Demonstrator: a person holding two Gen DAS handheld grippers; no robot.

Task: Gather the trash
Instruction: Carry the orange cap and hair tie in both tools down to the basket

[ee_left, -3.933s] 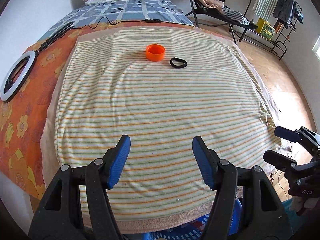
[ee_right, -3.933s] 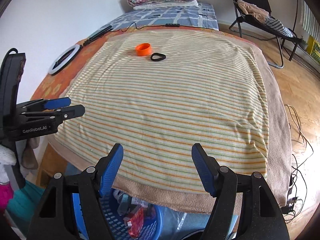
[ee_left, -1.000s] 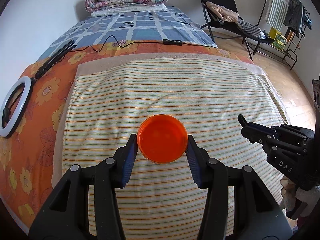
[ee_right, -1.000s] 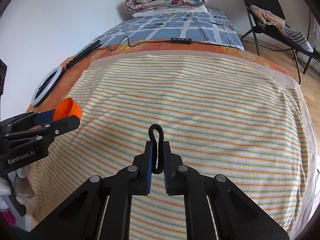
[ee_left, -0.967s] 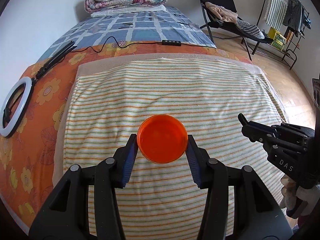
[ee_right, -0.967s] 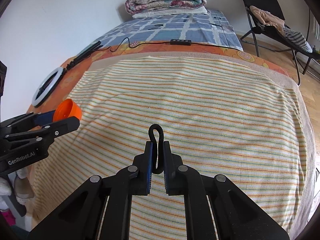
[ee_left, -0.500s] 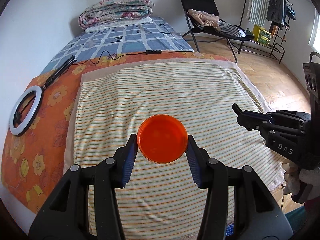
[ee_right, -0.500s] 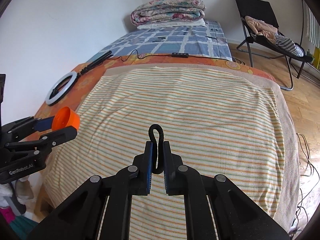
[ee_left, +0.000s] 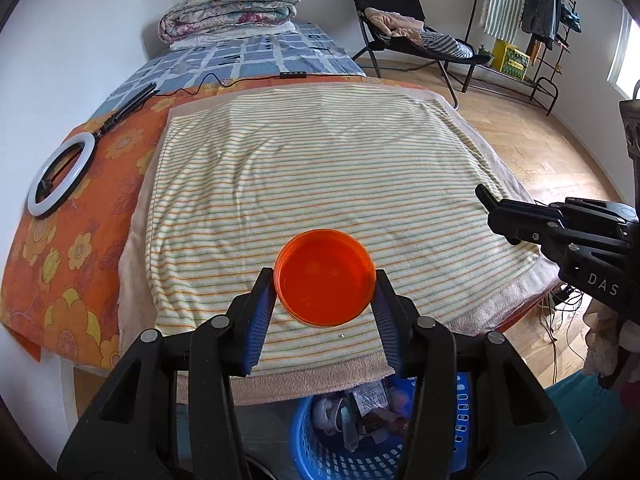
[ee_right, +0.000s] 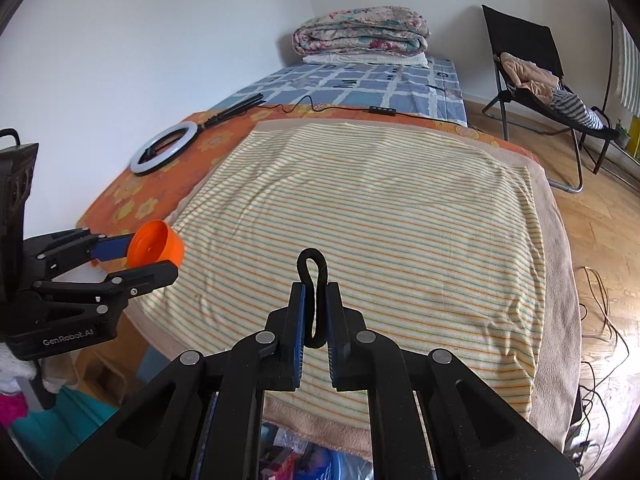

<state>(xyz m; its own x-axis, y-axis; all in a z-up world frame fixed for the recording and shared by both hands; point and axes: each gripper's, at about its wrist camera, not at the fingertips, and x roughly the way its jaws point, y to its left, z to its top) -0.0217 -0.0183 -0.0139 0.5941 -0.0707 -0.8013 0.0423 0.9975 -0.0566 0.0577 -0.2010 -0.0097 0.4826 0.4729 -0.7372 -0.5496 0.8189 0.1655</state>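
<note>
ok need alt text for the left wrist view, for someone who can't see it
The left gripper holds an orange cap over the near edge of a striped blanket, with a blue basket of trash on the floor below.

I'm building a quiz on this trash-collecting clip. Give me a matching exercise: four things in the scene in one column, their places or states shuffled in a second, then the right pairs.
Things:
1. orange cap
2. black loop
3. blue basket
4. ring light

Places or states:
A. lying on the orange flowered cover
B. clamped in the left gripper
C. on the floor below the bed's near edge, holding scraps
D. pinched in the right gripper

Pairs: 1-B, 2-D, 3-C, 4-A
</note>
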